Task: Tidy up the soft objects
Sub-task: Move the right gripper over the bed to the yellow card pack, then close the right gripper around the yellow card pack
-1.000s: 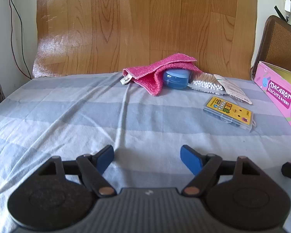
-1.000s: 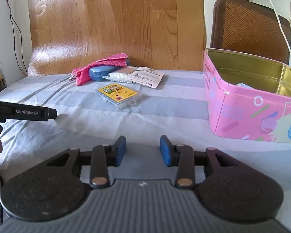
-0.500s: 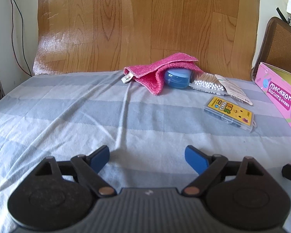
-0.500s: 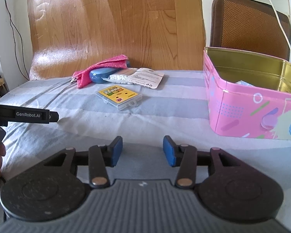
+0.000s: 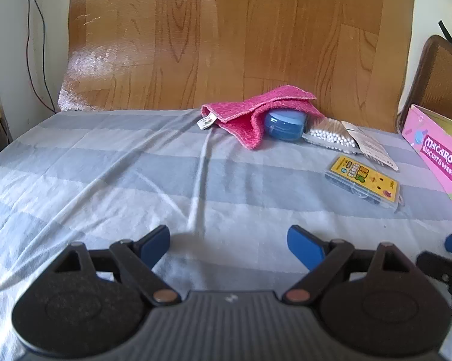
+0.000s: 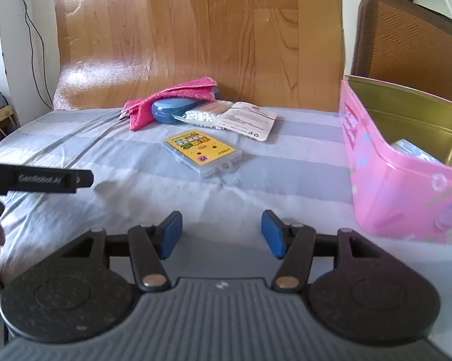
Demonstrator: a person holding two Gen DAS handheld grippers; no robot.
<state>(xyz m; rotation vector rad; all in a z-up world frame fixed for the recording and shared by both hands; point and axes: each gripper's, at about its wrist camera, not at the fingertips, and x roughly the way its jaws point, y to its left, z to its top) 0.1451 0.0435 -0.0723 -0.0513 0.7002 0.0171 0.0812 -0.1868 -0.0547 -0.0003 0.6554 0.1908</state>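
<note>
Right wrist view: the right gripper [image 6: 222, 233] has just been opening, nothing between its jaws; the left gripper [image 5: 229, 245] gapes empty. The pink cloth [image 6: 171, 96] drapes a blue case [image 6: 173, 109] at the bed's far edge, probably awaiting the pink tin [image 6: 385, 180].

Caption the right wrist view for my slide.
Right hand-held gripper, open and empty, faces the pink towel, cotton swabs and open pink tin.

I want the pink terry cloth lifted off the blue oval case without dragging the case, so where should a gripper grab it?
Pinch the pink terry cloth at its loose left corner by the white tag, coming from the left. That end lies flat on the striped sheet, clear of the blue oval case; the right part drapes over the case.
</note>
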